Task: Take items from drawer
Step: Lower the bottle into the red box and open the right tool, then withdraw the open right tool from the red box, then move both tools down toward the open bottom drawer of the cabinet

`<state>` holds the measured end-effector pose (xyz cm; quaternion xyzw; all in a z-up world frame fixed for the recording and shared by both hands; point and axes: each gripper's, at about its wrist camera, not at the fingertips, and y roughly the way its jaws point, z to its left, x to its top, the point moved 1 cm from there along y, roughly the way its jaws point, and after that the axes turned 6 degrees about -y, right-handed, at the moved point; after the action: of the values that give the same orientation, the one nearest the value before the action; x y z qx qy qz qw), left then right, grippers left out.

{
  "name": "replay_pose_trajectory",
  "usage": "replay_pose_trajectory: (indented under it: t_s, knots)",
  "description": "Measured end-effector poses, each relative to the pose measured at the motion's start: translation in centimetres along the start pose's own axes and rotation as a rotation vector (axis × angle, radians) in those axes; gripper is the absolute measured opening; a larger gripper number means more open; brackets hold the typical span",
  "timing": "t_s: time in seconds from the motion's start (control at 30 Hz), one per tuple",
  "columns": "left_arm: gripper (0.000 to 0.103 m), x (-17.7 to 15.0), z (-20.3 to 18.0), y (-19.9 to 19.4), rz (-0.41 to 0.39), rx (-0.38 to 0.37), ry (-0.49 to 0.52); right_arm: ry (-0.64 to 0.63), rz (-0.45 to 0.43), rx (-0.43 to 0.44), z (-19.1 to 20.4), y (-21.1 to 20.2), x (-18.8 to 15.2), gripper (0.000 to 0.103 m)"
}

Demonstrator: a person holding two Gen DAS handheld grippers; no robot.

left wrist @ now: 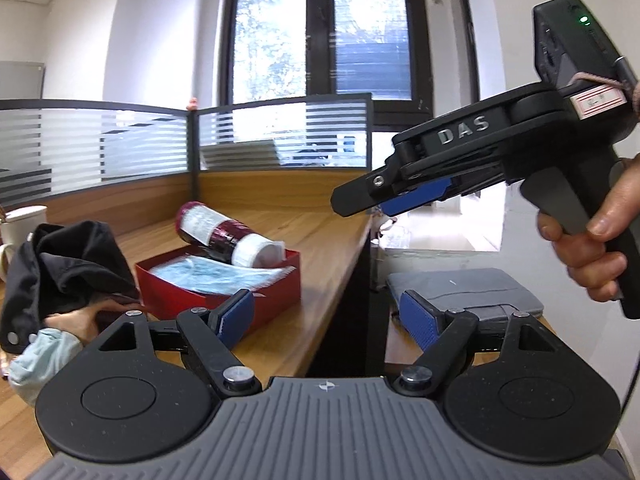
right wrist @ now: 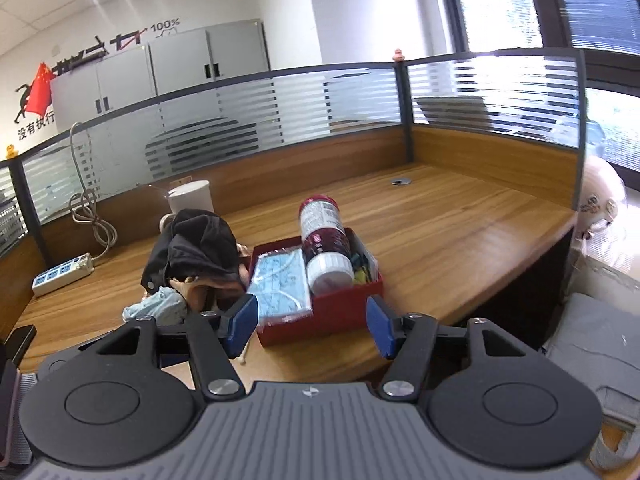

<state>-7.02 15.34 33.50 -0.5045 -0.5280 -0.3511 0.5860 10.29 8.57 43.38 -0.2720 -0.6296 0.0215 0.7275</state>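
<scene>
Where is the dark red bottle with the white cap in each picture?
Left wrist view: the bottle lies left of centre, tilted across the red box.
Right wrist view: the bottle lies near the centre, cap toward the camera, in the same box.
Shared landmark: the blue masks in the box beside it.

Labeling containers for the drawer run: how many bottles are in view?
1. The bottle lies on its side in the red box on the desk, white cap toward the camera, beside the pack of masks. The heap of dark cloth could hide more.
</scene>
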Motion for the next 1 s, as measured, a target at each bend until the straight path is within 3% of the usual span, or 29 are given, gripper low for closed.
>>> replay_pose_trajectory:
  t_s: [0.4,1.0]
  knots:
    - [0.085,-2.2,-2.2,0.5,0.015,-0.026,0.000,-0.008,0.002,-0.093,-0.4,-4.7,-5.0,0.083]
    - [0.089,-6.4,-5.2,1.6,0.047,-0.119,0.012,0.058,-0.001,-0.308,-0.3,-9.4,-14.4,0.095]
